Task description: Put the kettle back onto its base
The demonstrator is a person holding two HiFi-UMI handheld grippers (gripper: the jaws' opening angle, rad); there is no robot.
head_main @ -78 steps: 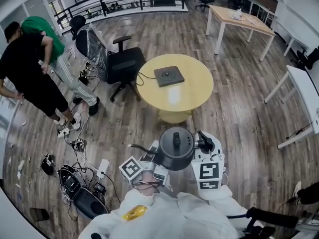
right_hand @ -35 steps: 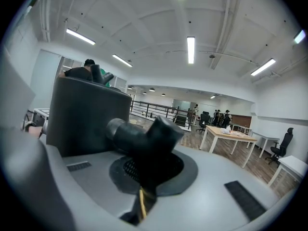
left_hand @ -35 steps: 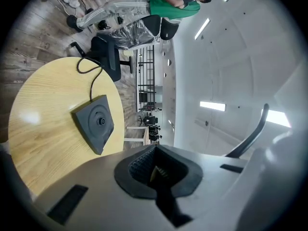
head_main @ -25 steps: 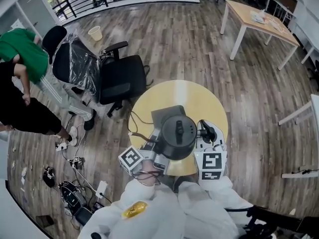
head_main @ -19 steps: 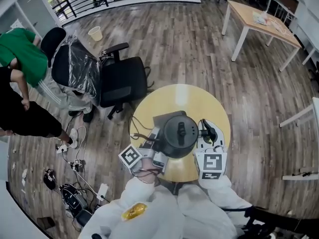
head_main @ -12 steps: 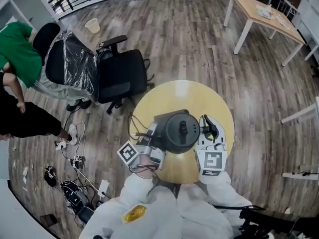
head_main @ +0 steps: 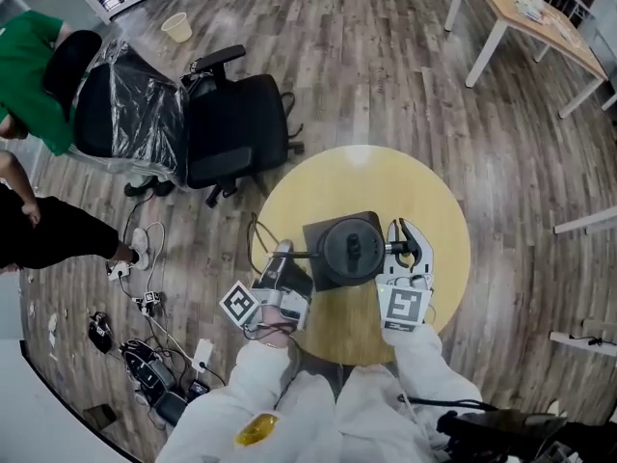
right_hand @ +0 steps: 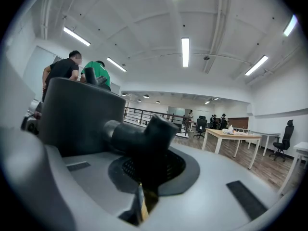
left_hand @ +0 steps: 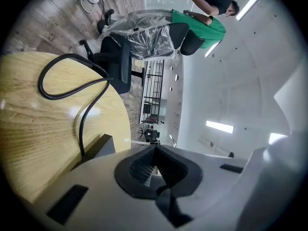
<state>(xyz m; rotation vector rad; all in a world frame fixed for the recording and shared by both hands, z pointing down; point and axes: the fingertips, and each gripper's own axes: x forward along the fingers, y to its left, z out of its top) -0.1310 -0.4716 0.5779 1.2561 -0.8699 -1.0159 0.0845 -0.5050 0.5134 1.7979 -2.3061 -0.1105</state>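
Observation:
A black gooseneck kettle [head_main: 352,249] stands on its dark square base [head_main: 316,231] on the round yellow table [head_main: 424,191]. My left gripper [head_main: 282,257] is shut on the thin spout at the kettle's left. In the left gripper view the jaws [left_hand: 154,160] meet, with a dark strip of spout between them and the base's corner [left_hand: 98,146] beside them. My right gripper [head_main: 407,244] is at the kettle's right, and its jaws are opening. In the right gripper view the black handle [right_hand: 144,138] lies between the parted jaws, with the kettle body [right_hand: 77,114] at the left.
The base's black cable [left_hand: 82,85] loops over the table's left part. Behind the table stand a black office chair [head_main: 231,128] and a plastic-wrapped chair [head_main: 125,104]. Two people [head_main: 29,56] are at the far left. Cables and gear [head_main: 145,365] lie on the floor, and a wooden desk [head_main: 525,17] stands far right.
I have come up to the table. Both grippers have carried the kettle forward and down onto the base. The right gripper's fingers now stand a little apart round the handle.

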